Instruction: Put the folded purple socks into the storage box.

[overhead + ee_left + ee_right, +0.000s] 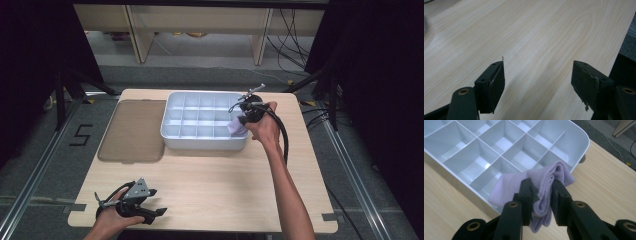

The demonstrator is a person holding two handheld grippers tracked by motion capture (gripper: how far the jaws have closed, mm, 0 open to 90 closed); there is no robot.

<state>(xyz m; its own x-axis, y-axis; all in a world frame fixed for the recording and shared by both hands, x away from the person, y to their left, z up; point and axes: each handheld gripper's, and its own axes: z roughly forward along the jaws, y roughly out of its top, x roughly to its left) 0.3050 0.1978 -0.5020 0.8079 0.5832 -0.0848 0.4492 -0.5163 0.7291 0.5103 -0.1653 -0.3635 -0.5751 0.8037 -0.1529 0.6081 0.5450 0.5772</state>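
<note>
- The right gripper (541, 195) has its jaws clamped on a folded lilac cloth (544, 182), held over the near right corner of the white divided tray (175, 132).
- The left gripper (537, 85) rests low over the bare wooden surface (536, 32) at the near left, jaws wide with nothing between them.
- A brown lid (132, 130) lies flat just left of the tray.

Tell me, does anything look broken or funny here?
A little: the pads of the left gripper are chipped and frayed at the edges. The purple cloth and white tray look fine.
</note>
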